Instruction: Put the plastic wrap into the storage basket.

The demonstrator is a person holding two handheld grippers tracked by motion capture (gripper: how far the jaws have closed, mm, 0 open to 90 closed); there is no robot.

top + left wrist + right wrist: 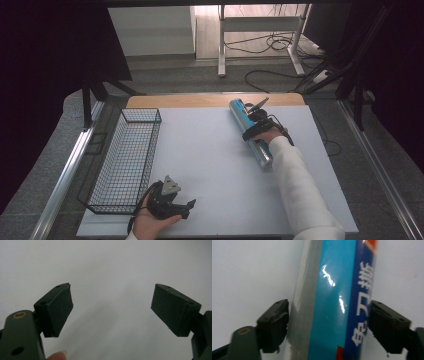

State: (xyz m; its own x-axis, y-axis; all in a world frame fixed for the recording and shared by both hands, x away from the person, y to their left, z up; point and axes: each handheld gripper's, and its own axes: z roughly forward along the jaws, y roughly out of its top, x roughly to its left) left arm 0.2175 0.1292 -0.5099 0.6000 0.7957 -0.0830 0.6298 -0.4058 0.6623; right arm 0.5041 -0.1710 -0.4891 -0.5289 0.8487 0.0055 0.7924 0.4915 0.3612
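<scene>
High view, table: we saw a pale grey table (pixel 210 165) with a wooden strip along its far edge.
High view, basket: a black wire basket (pixel 127 157) stood along the table's left side, long axis running away from us.
High view, roll: a long silver and blue roll (pixel 250 131) lay on the right half of the table, angled from far left to near right.
High view, right tool: the right tool (pixel 257 122) sat over the roll's middle, held by a hand in a white sleeve (pixel 300 185).
High view, left tool: the left tool (pixel 182 207) rested near the table's front edge, just right of the basket's near end, with a hand (pixel 150 222) under it.
Left gripper view, left tool: we found the left tool (pixel 112 307) with its jaws wide apart over bare table (pixel 112 265); a fingertip (pixel 57 356) showed at the bottom edge.
Right gripper view, right tool: the right tool (pixel 328 320) had one pad against each side of the roll (pixel 332 302), clamped across it.
Right gripper view, roll: its label was blue with white characters, silver along one side.
</scene>
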